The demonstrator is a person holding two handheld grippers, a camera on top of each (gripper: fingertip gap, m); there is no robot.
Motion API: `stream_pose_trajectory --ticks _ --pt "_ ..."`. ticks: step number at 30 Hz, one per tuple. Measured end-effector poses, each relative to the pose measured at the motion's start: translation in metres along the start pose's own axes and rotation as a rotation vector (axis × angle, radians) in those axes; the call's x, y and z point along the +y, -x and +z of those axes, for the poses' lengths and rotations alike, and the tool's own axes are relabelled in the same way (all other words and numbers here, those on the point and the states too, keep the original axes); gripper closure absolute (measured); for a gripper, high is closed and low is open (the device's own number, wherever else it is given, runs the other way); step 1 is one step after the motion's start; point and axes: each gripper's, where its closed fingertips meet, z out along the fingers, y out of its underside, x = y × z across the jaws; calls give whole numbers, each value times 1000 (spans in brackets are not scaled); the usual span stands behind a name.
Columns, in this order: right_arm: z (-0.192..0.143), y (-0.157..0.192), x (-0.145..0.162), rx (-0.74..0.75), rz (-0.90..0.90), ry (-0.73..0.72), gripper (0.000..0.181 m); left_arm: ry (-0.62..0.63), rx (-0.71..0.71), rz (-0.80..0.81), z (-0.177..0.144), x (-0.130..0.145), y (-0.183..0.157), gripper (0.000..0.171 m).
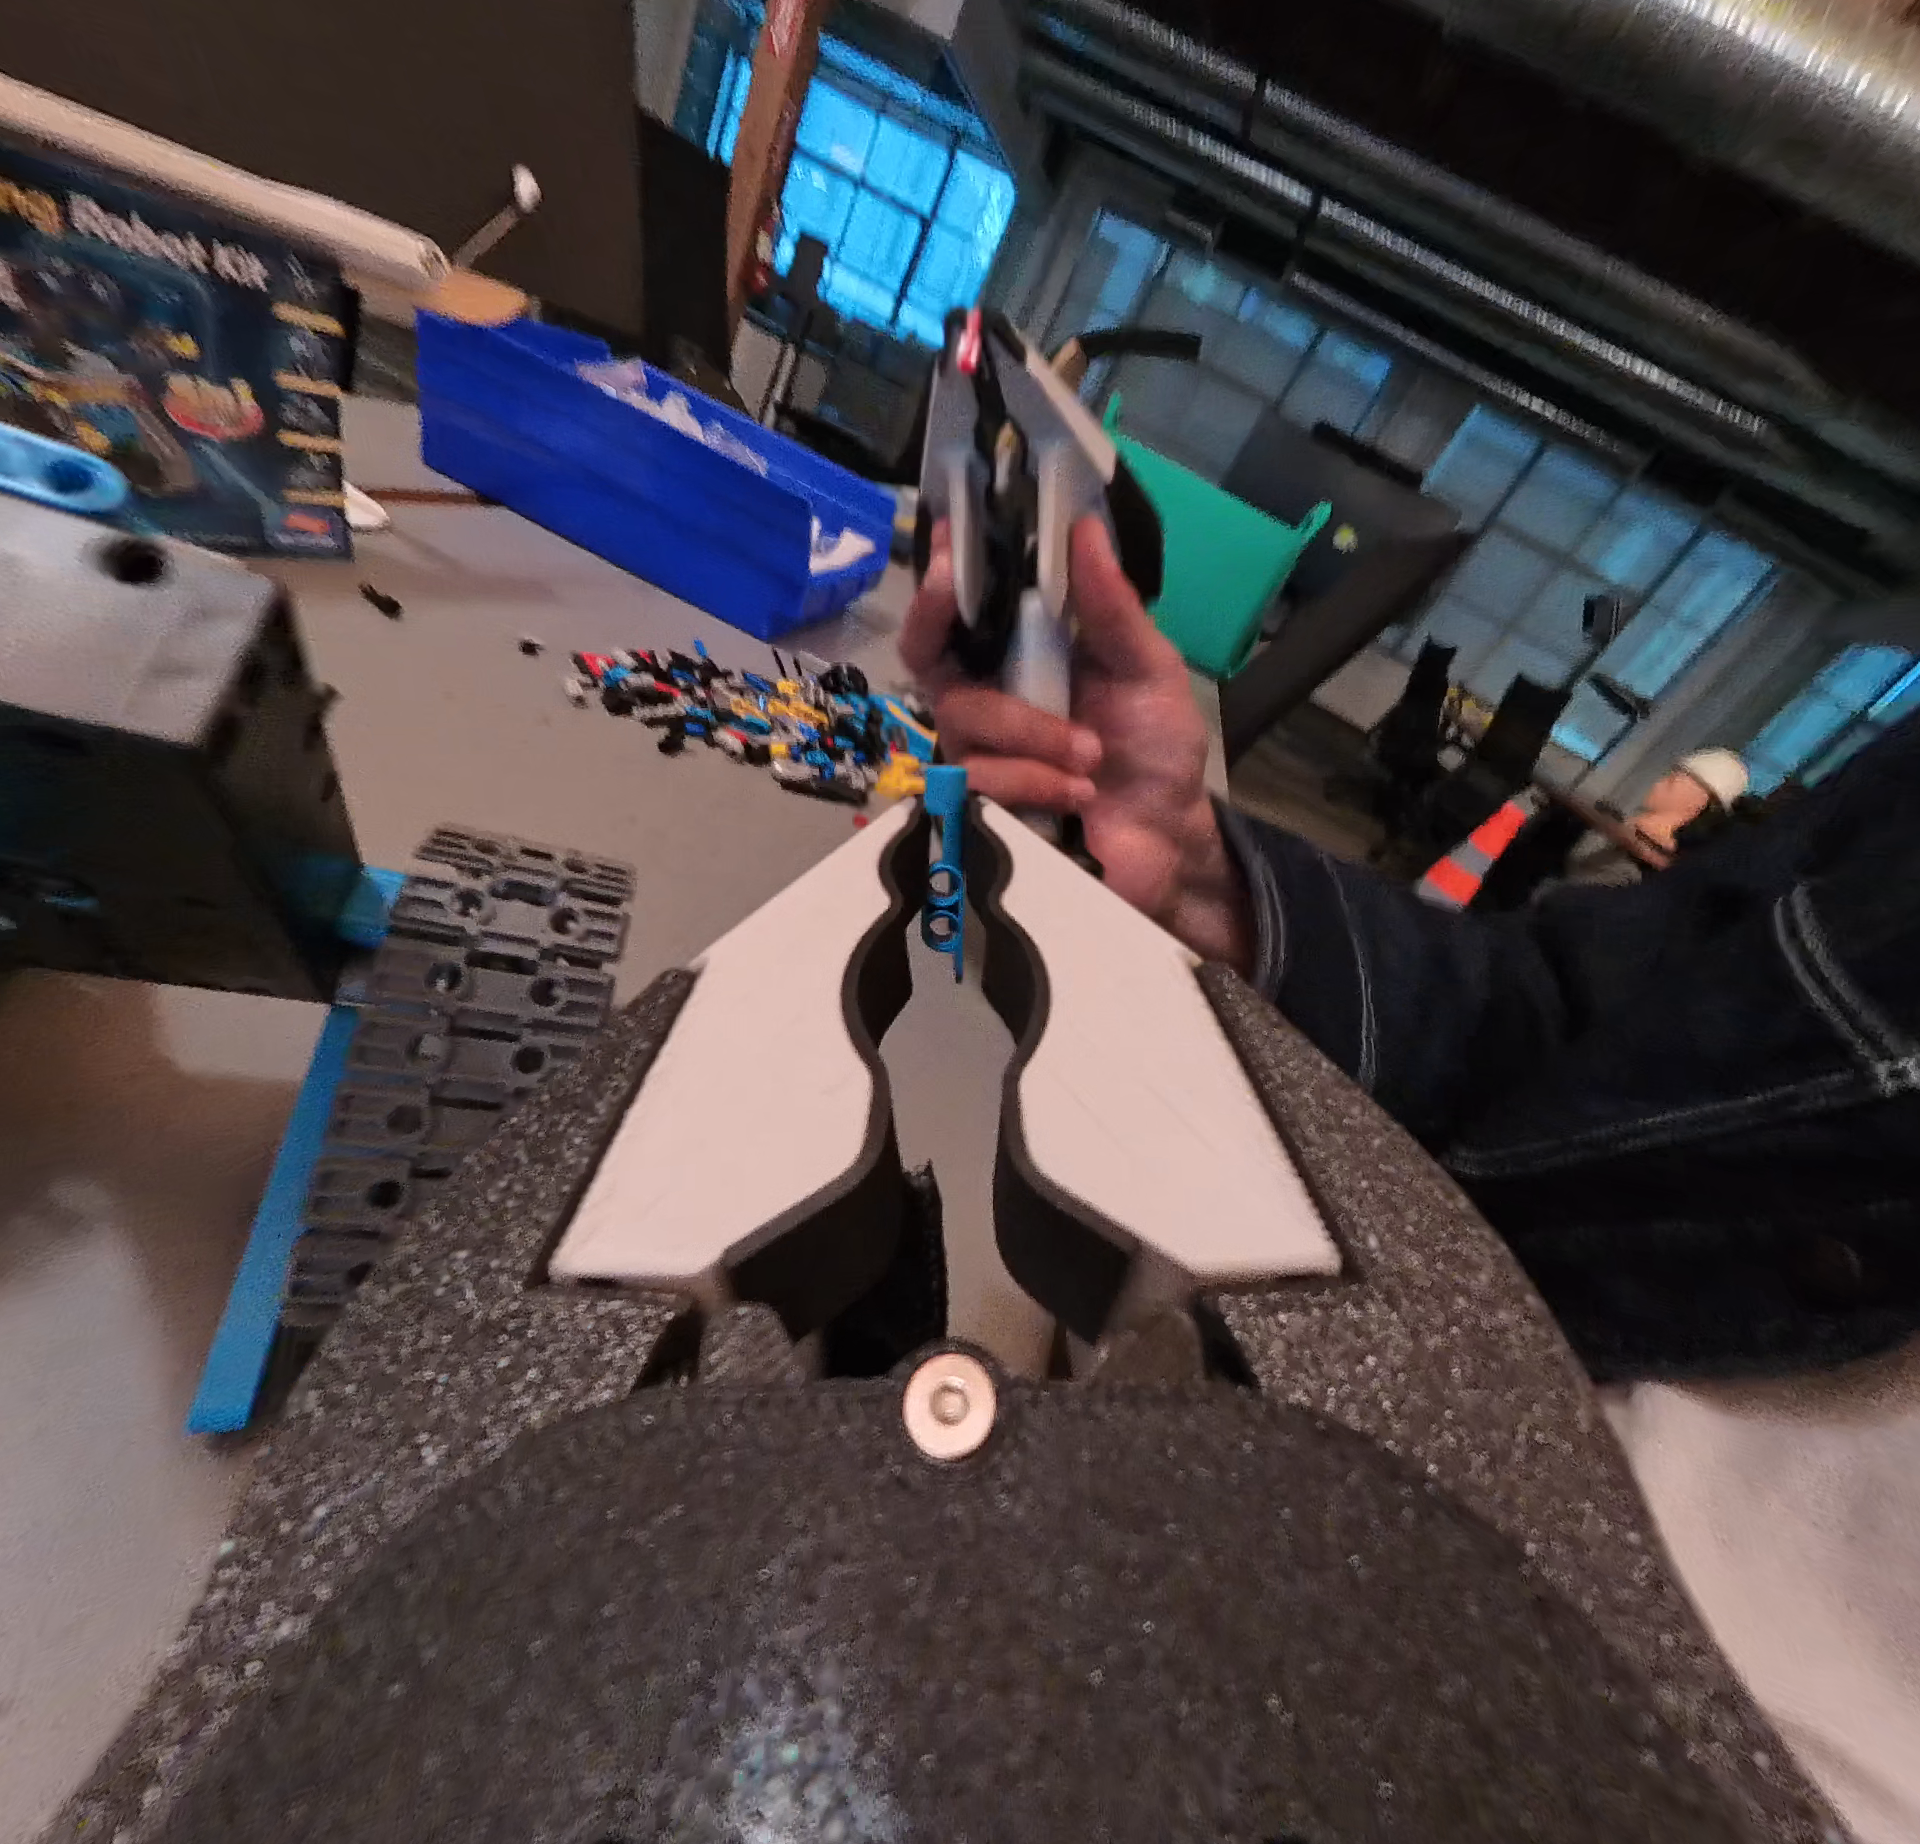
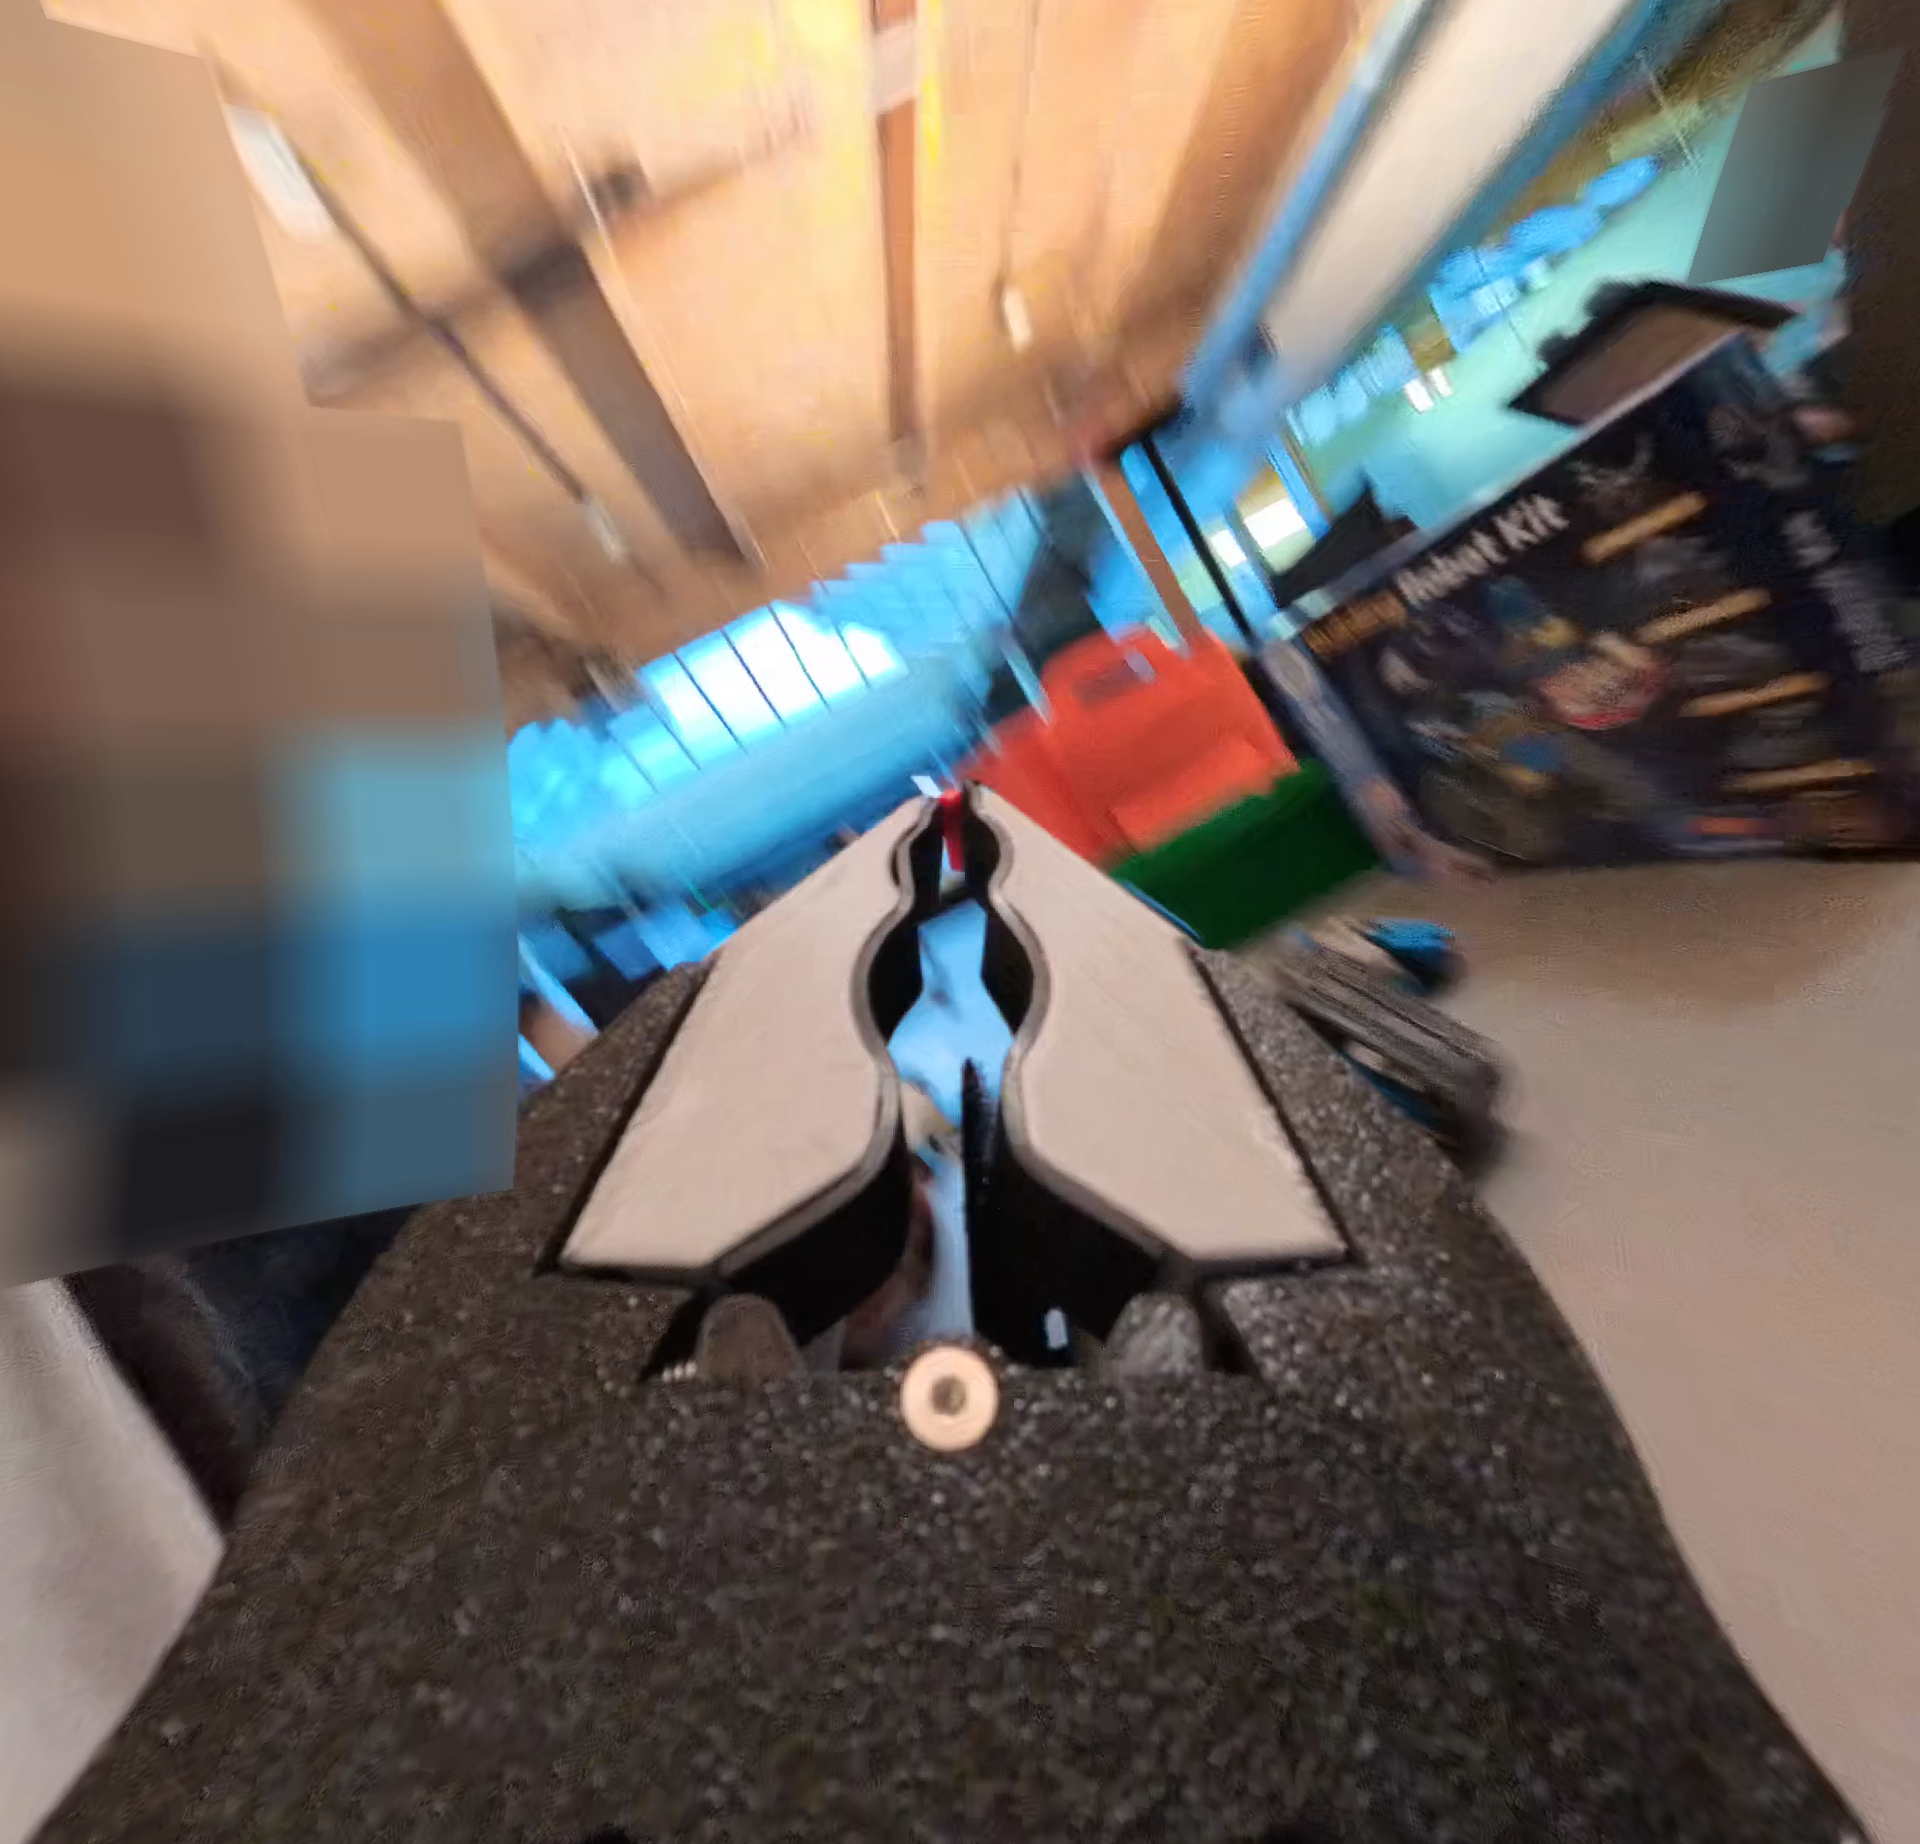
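Left gripper (image 1: 943, 818) clamping blue beam (image 1: 943, 885), right gripper (image 2: 951, 807) pinching red piece (image 2: 951, 826)

Printed lettering on dark kit box (image 1: 171, 360), also in right view (image 2: 1621, 651); wording omitted

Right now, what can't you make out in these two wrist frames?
- Red piece at the right gripper tips, right wrist view: motion blur and the fingers hide its shape.
- Blue beam in the left gripper, left wrist view: its lower end is hidden between the fingers.
- Pile of small parts: too small and blurred to sort.
- Blue bin: contents blurred.
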Motion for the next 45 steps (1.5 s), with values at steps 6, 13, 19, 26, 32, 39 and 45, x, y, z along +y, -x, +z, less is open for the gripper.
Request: stream_pose_trajectory --ticks 6,13,19,26,32,39,45 --pt "-153 -133 -21 1016 -483 640 179 199 -72 241 15 34 -2 166" --pt "-247 -152 -31 1202 -199 682 151 426 -111 321 69 54 -1 165" --pt "-252 -126 -74 1217 -307 619 153 691 -197 400 178 52 42 165" --pt "-250 -92 -107 1151 -318 511 158 814 -292 298 295 65 114 166" --pt "-255 -95 -105 1128 -289 473 165 795 -210 283 323 75 107 148" --pt "-217 -79 -128 1013 -203 27 164 568 -334 125 332 2 164 129" --pt "-140 -55 -40 822 -292 -29 168 588 -589 98 367 -12 253 146"
